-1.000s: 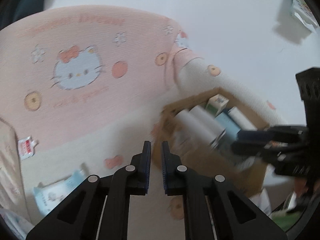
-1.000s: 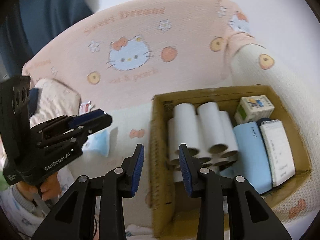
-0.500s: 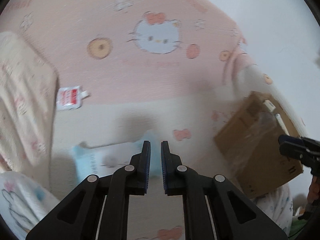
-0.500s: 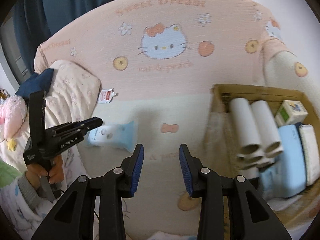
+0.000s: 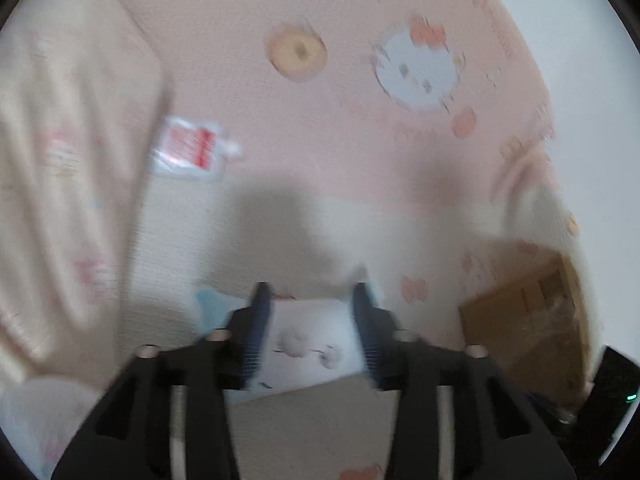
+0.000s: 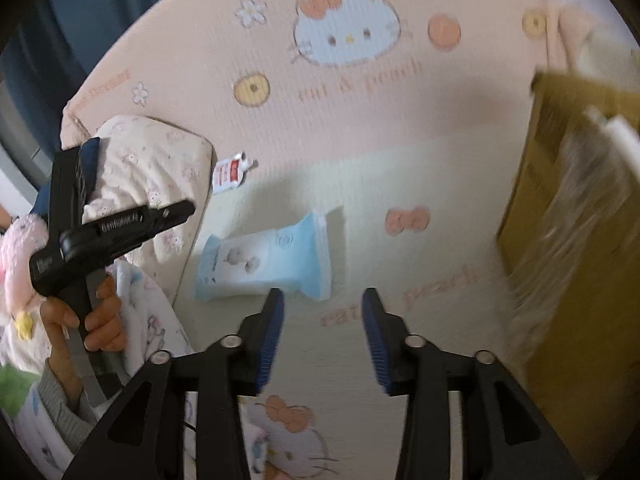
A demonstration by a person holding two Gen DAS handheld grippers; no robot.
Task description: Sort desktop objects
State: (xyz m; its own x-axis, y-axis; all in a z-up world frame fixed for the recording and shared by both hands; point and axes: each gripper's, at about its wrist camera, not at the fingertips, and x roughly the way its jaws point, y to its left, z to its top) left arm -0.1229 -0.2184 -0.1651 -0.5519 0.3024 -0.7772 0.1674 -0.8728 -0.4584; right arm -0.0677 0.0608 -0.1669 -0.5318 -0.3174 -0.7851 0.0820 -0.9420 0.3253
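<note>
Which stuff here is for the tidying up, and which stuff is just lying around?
For the job:
- blue wet wipes pack
- small red-and-white sachet
- cardboard box
- left gripper, open above the pack
- right gripper, open

Just lying about:
- cat-print bedsheet
- pillow
- pink plush toy

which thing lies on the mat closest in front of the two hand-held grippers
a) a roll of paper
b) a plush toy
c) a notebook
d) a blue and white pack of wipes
d: the pack of wipes lies flat on the mat just ahead of the right hand-held gripper, and in the left wrist view it shows between the open fingers of the left hand-held gripper, whose jaws have just been opening.
</note>
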